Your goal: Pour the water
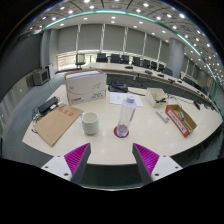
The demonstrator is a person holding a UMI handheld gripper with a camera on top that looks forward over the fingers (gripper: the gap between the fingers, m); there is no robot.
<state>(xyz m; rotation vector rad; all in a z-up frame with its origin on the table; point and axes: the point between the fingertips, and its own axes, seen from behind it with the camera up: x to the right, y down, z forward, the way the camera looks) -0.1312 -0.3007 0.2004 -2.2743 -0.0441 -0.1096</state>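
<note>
We hold our claw (110,158) released and grasping nothing, its pads wide apart above the surface (150,135), where a white cup (90,123) and a slim clear bottle (123,117) stand side by side beyond them.

My claw (109,160) hangs open over the near edge of the tabletop (150,135), nothing between its fingers. Just ahead stands a cup (90,123), and right of it a bottle (124,116), near but apart. Left of the cup lies a flat cardboard box (56,125). Behind sits a big box (86,86). Far right, an open carton (181,119). Papers (121,98) lie behind the bottle.
</note>
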